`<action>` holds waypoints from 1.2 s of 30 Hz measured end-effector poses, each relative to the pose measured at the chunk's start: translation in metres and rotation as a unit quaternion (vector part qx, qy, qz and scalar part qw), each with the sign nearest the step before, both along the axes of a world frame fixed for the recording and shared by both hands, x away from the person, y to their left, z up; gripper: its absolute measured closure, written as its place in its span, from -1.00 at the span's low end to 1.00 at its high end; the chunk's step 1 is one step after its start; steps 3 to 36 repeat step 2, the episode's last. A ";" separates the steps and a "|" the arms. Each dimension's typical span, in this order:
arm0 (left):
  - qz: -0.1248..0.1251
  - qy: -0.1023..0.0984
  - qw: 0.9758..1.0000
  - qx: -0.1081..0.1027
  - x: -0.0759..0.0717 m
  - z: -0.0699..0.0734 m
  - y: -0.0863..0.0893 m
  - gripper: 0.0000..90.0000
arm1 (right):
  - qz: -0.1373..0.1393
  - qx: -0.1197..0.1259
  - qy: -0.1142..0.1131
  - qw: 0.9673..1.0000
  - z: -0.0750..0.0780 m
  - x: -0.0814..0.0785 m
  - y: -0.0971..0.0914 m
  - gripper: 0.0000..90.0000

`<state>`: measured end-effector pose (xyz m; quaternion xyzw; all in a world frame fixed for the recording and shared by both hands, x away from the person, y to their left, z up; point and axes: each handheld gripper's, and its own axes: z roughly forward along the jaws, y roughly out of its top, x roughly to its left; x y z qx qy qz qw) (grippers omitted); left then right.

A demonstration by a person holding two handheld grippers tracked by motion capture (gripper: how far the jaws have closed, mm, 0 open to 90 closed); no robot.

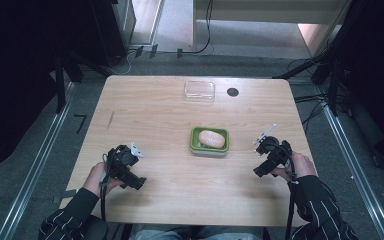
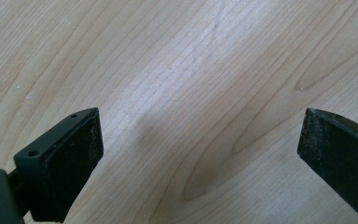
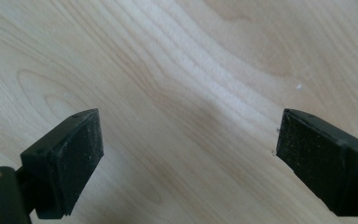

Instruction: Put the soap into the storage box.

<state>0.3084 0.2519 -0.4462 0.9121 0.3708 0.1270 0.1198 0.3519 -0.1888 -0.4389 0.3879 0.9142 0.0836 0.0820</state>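
Sat mid-frame in high view: green tray with bread roll, looked light, soft, crushable, best gripped by tray rim; left gripper and right gripper both jaws wide apart, empty, flanking it.

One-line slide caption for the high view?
Both open grippers, left gripper and right gripper, flank a green dish holding a bun.

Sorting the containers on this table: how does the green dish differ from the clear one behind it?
The green dish is opaque and holds a pale rounded lump; the clear container is see-through and looks empty. The green dish sits mid-table, the clear container near the far edge. Both are rounded rectangles of similar size.
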 end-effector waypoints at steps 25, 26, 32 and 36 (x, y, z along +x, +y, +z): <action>-0.001 0.000 1.000 0.001 0.000 0.000 0.000 -0.99 | 0.001 0.002 0.006 1.000 -0.002 -0.001 -0.002 -0.80; -0.001 0.000 1.000 0.001 0.000 0.000 0.000 -0.99 | 0.001 0.002 0.006 1.000 -0.002 -0.001 -0.002 -0.80; -0.001 0.000 1.000 0.001 0.000 0.000 0.000 -0.99 | 0.001 0.002 0.006 1.000 -0.002 -0.001 -0.002 -0.80; -0.001 0.000 1.000 0.001 0.000 0.000 0.000 -0.99 | 0.001 0.002 0.006 1.000 -0.002 -0.001 -0.002 -0.80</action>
